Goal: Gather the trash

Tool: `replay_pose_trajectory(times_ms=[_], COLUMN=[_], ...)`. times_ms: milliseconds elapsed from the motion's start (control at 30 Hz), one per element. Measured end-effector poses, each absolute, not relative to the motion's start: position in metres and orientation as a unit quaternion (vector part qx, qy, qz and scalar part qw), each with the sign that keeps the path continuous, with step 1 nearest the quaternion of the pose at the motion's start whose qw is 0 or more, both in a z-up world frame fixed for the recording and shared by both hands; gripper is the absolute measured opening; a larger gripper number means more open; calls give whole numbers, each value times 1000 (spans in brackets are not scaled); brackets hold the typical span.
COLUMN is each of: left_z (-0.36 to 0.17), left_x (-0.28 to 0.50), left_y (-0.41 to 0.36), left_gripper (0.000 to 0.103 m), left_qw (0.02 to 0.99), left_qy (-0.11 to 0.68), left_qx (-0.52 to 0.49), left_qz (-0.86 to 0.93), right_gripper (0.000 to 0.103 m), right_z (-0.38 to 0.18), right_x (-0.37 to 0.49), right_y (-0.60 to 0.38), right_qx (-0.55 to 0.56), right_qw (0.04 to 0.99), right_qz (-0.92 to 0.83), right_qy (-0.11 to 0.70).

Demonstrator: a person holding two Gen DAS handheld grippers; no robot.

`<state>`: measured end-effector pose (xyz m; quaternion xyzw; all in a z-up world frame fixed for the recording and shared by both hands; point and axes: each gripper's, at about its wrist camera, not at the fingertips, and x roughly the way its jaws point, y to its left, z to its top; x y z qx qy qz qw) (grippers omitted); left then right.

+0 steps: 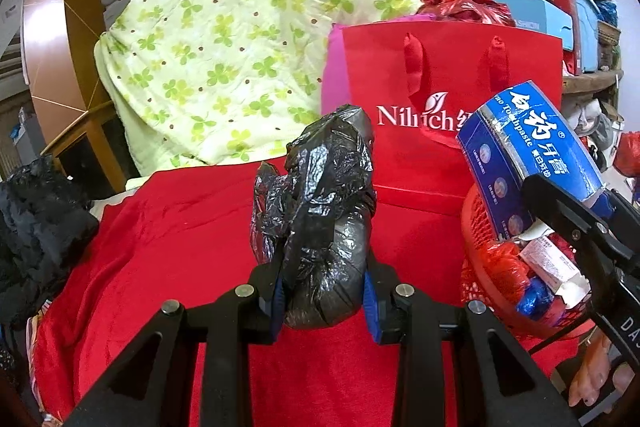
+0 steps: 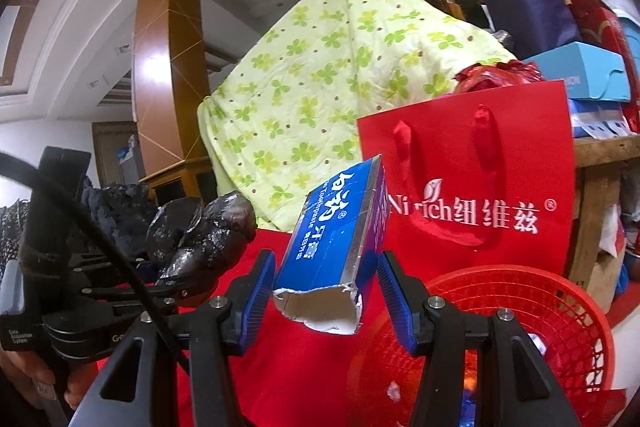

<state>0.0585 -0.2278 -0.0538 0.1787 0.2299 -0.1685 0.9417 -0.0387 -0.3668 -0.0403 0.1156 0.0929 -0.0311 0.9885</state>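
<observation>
**Red-draped bench, both tongs loaded**

Red cloth [image 1: 180, 235] covers the bench, with a clover-print quilt [image 1: 240, 39] and a red gift bag [image 1: 444, 99] at the far side. The left tongs [image 1: 324, 297] pinch a crumpled black plastic bag [image 1: 320, 211] above the cloth. The right tongs [image 2: 326, 297] grip a torn blue toothpaste box [image 2: 332, 239], held near the red mesh basket [image 2: 520, 303] at right, which contains wrappers.

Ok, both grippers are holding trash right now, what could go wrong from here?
The toothpaste box sits tilted in the right gripper, with the jaws near its torn end, so it might slip out short of the red basket. The crumpled black plastic bag in the left gripper is soft and may snag on the jaws when released.
</observation>
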Motion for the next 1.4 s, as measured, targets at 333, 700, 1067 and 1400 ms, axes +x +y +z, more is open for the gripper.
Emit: replay_pose_trajectory(times_ms=[333, 700, 1067, 1400], left_z=[-54, -56, -57, -59], left_x=[57, 57, 52, 45], left_y=[-250, -274, -289, -302], left_gripper=[34, 34, 34, 34], left_qw=[936, 929, 924, 919], left_qy=[230, 232, 234, 232], left_qx=[183, 187, 191, 202], left_qz=[-194, -219, -234, -247], right_gripper=[56, 56, 56, 57], right_z=[-42, -46, -52, -54], right_x=[-50, -61, -70, -78], right_y=[-387, -402, -422, -436], right_qx=[131, 137, 156, 173], right_qw=[986, 983, 977, 973], right_qz=[-56, -81, -104, -115], right_qy=[91, 94, 98, 95])
